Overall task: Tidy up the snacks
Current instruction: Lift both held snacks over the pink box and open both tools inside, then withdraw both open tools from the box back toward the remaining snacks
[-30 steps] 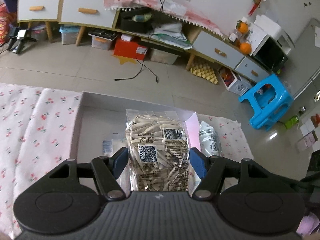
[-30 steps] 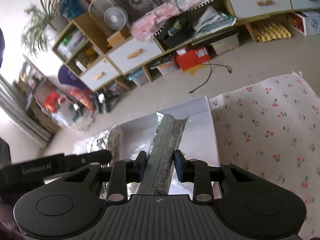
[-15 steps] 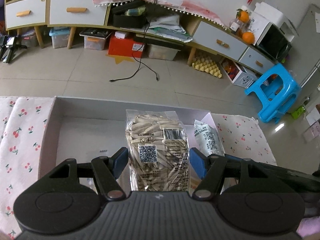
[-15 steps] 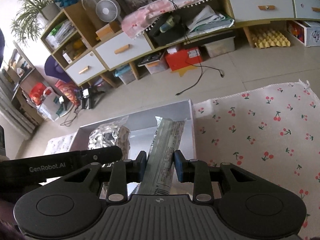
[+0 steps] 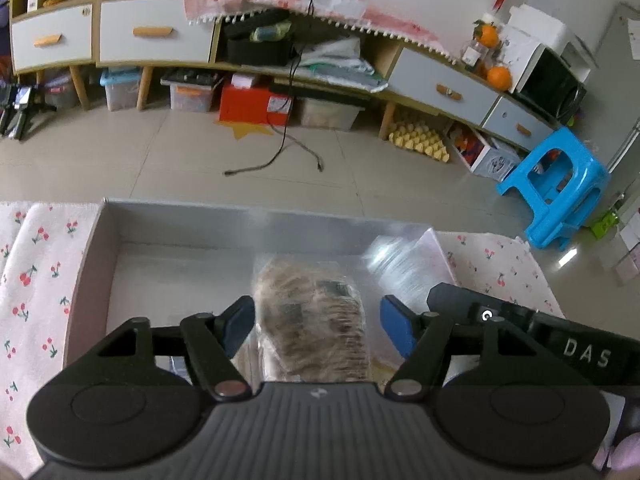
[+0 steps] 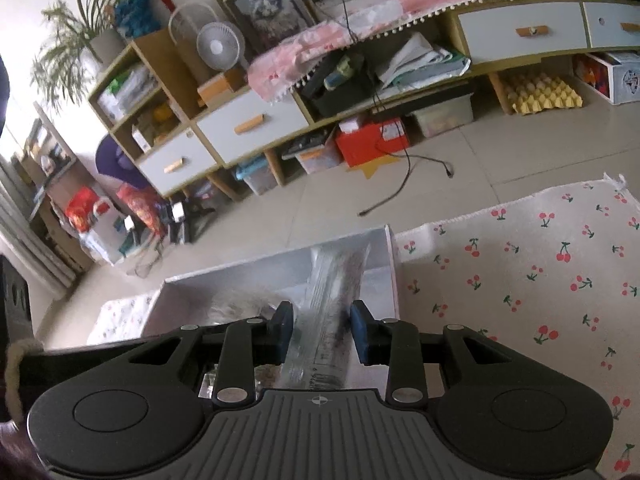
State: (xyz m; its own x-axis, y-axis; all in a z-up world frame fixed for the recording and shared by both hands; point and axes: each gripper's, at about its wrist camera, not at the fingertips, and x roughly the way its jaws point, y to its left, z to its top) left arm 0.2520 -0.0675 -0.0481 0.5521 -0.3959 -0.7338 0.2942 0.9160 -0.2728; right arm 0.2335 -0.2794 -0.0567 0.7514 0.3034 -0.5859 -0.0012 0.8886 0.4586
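A grey open box (image 5: 120,232) lies on the cherry-print cloth; it also shows in the right wrist view (image 6: 384,240). My left gripper (image 5: 318,326) is open over the box, and a clear bag of beige sticks (image 5: 316,320), blurred, is between its fingers, apart from both pads. My right gripper (image 6: 322,332) has opened slightly around a long silver-grey snack pack (image 6: 332,300), blurred, with gaps at both pads. That pack shows as a blur in the left wrist view (image 5: 396,260), at the box's right end beside the right gripper's body (image 5: 520,332).
The cherry-print cloth (image 6: 540,272) spreads right of the box and also left of it (image 5: 36,280). Beyond the table edge is tiled floor, a long cabinet (image 5: 280,52), a cable and a blue stool (image 5: 556,184).
The left gripper's jaws have spread and the bag of sticks is dropping out of them, blurred. The right gripper has loosened on the silver pack, which is sliding down into the box.
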